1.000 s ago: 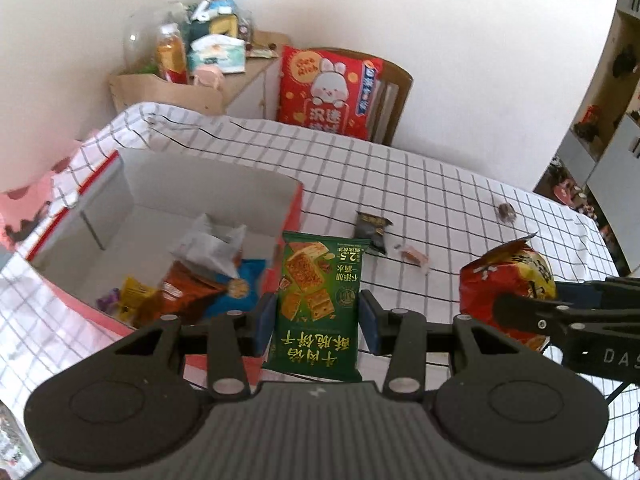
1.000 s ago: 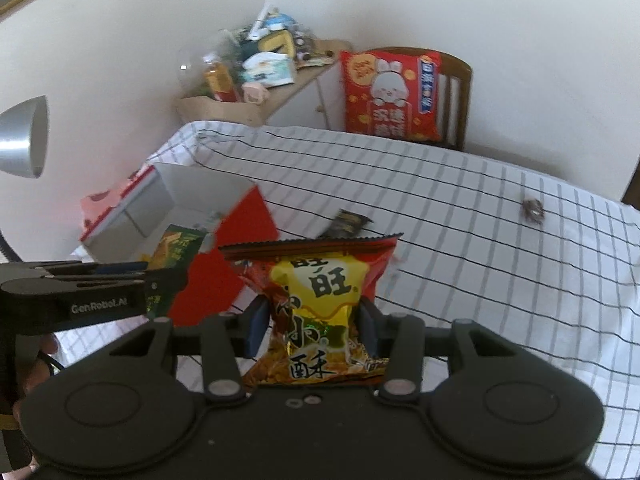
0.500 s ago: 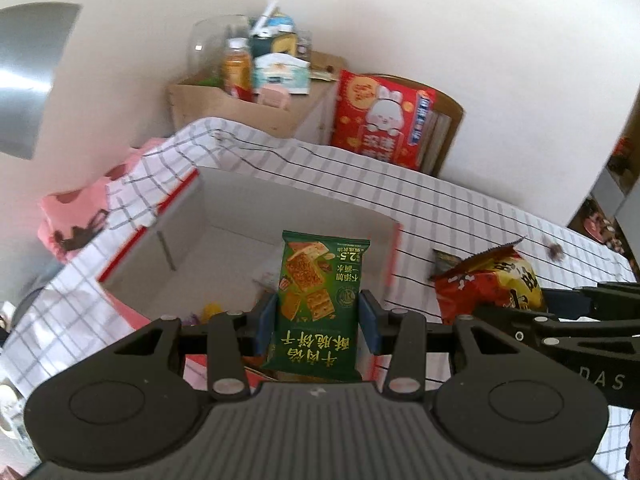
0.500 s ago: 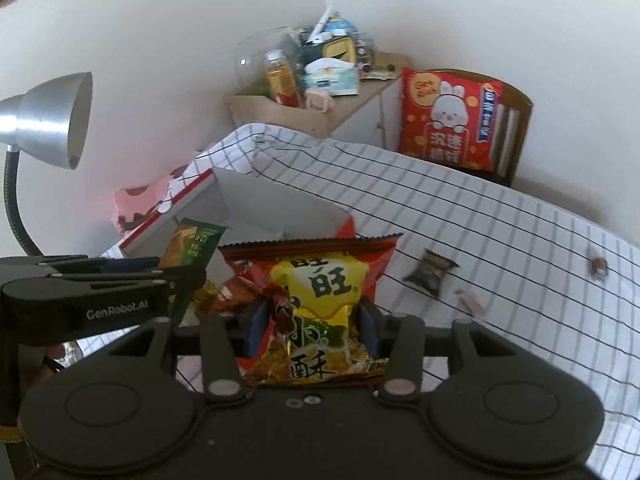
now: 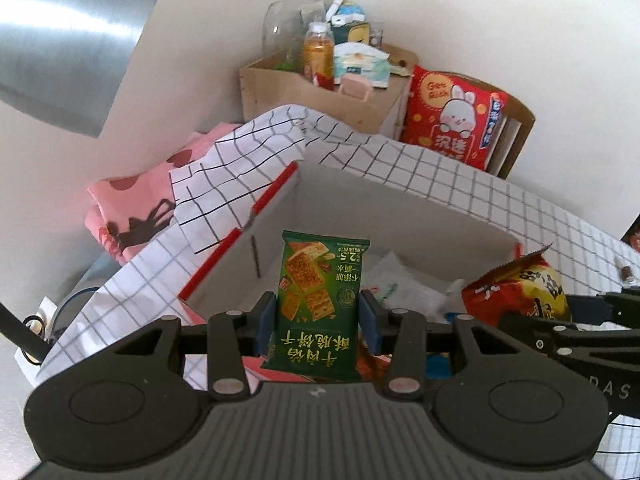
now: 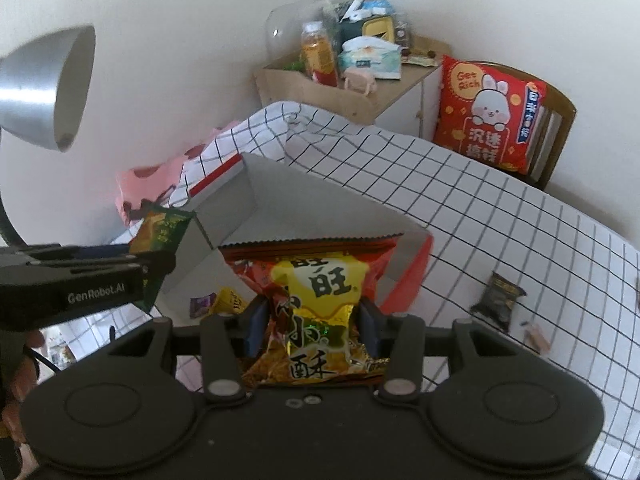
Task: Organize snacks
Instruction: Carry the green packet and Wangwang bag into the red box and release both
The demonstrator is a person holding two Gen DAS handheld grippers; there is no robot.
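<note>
My left gripper (image 5: pixel 319 322) is shut on a green biscuit packet (image 5: pixel 320 288), held upright over the open white box with red outer walls (image 5: pixel 400 216). My right gripper (image 6: pixel 312 330) is shut on a red and yellow snack bag (image 6: pixel 316 292), held over the same box (image 6: pixel 320 208) near its right side. That bag (image 5: pixel 520 292) shows at the right of the left wrist view. The green packet (image 6: pixel 162 232) and the left gripper's body appear at the left of the right wrist view. Inside the box lie several small snacks (image 6: pixel 224 302) and a white wrapper (image 5: pixel 404 292).
A dark small packet (image 6: pixel 498 298) and a little wrapped sweet (image 6: pixel 536 336) lie on the checked tablecloth (image 6: pixel 520 240) right of the box. A silver lamp (image 6: pixel 44 88) hangs at the left. Behind stand a cluttered wooden cabinet (image 6: pixel 340 92) and a chair with a red cushion (image 6: pixel 488 116).
Both grippers have moved left across the table with their packets, from beside the box to over it. The lamp has come into view at the left.
</note>
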